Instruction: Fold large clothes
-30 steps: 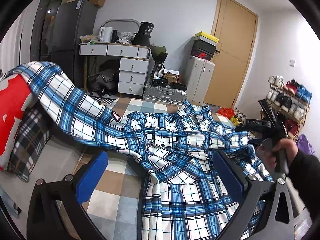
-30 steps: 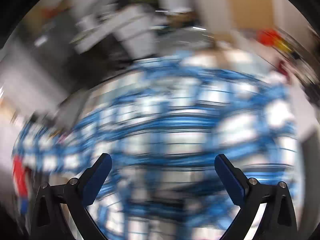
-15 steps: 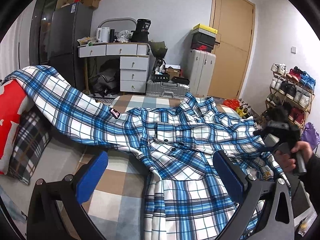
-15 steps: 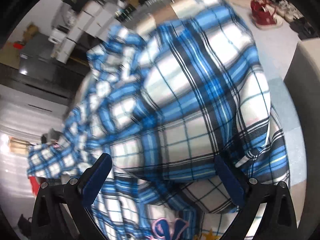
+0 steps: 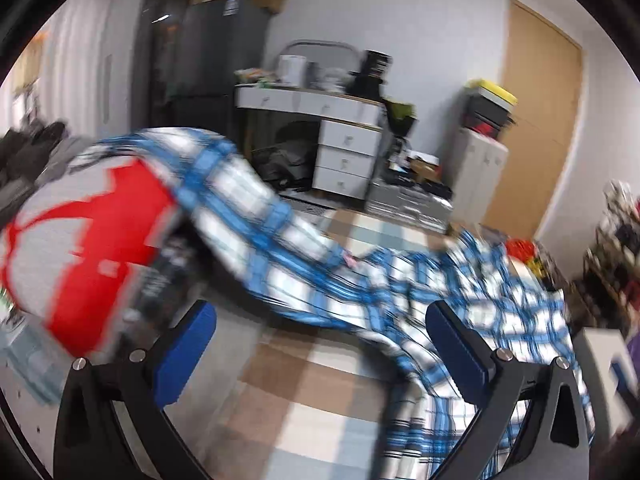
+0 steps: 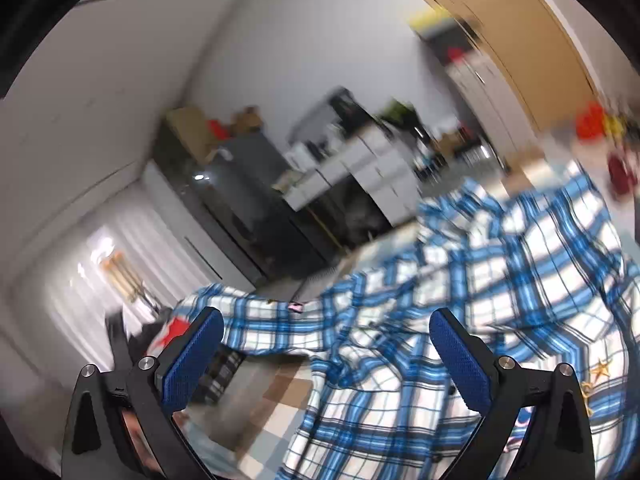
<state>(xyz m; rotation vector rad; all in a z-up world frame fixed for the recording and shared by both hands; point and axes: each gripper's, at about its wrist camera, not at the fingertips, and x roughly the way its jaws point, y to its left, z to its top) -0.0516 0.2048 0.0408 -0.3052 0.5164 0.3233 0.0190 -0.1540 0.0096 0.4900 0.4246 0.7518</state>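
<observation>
Left hand-held gripper (image 5: 320,340) agape, plaid shirt (image 5: 400,292) blurred

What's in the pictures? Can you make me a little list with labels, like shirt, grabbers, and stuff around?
shirt: blue and white plaid shirt, spread out and rumpled on a checkered surface
sleeve: one long sleeve stretches out over a red and white cushion
left gripper: jaws wide open, holding nothing
right gripper: jaws wide open, holding nothing, above the shirt
room behind: white drawers, wooden door, dark fridge
picture quality: both views blurred
folding: not yet folded
</observation>
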